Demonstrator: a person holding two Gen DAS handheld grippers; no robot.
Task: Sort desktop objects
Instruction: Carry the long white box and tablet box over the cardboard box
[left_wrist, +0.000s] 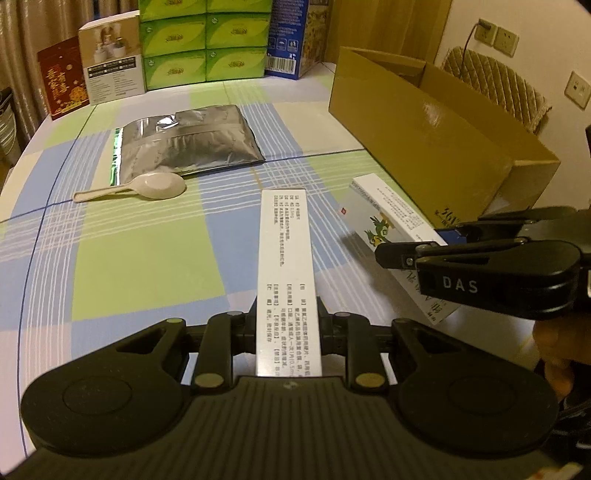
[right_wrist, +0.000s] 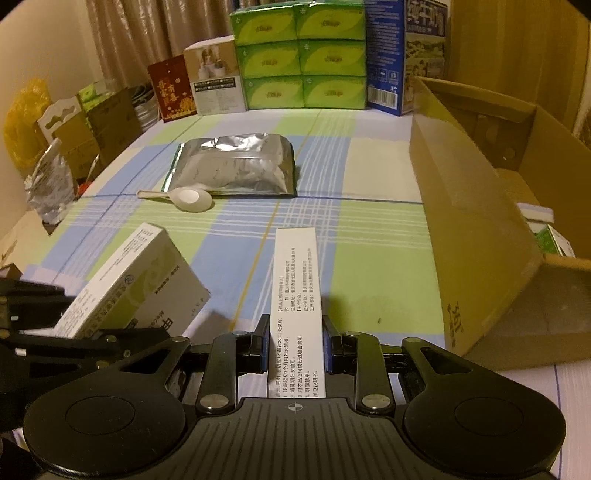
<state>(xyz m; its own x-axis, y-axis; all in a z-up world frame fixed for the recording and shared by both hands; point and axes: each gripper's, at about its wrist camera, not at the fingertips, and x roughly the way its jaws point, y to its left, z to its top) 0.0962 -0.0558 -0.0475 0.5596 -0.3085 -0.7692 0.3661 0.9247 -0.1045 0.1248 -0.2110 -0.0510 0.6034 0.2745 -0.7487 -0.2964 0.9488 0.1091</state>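
Two medicine boxes are in hand, one per gripper, both held above the checked tablecloth (right_wrist: 376, 173). The left gripper (left_wrist: 286, 328) pinches one box (left_wrist: 286, 266) across its narrow sides, with its long printed face pointing forward. The right gripper (right_wrist: 295, 339) pinches the second box (right_wrist: 297, 295) the same way; in the left wrist view this box (left_wrist: 391, 221) shows a green bird print.

The open cardboard carton (right_wrist: 476, 236) stands to the right and already holds a few items. A foil pouch (right_wrist: 236, 166) and a pale spoon (right_wrist: 184, 199) lie further along the table, touching or nearly so.

The step in hand appears to be delivery into the carton. Each box should clear the near wall before it goes down. The grippers sit close together, so one box should go first. The fingers should spread only once the box is low inside.
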